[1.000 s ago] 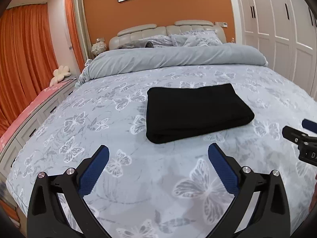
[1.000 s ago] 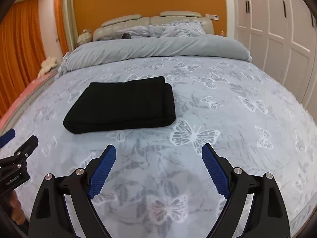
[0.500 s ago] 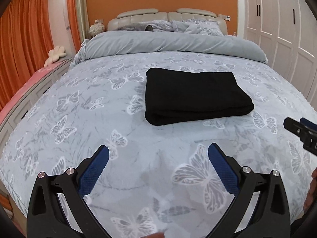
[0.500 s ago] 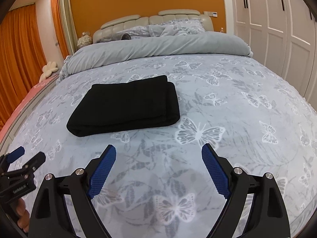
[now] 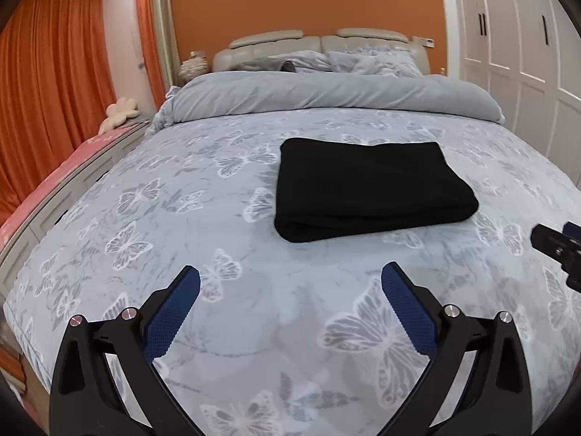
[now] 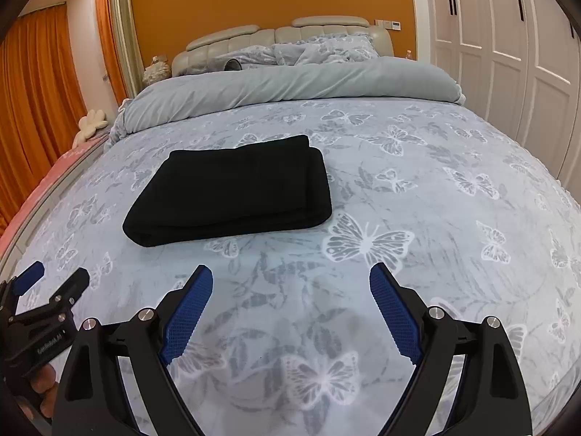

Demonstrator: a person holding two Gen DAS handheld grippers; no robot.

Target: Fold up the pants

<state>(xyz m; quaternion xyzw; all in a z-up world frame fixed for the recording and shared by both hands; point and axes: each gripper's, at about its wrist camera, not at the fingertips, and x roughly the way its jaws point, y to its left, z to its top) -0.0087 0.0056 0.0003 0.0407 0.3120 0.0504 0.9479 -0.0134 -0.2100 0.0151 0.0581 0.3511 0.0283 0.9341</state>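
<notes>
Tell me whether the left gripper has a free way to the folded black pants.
Probably yes. The left gripper is open and empty, and only bare butterfly bedspread lies between it and the folded black pants. The right gripper sits off to the side.

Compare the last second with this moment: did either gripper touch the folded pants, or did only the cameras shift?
Only the viewpoints shifted slightly; nothing was grasped or released. The black folded pants lie in the same neat stack on the butterfly bedspread, untouched. Left gripper and right gripper remain open and empty, short of the pants.
</notes>
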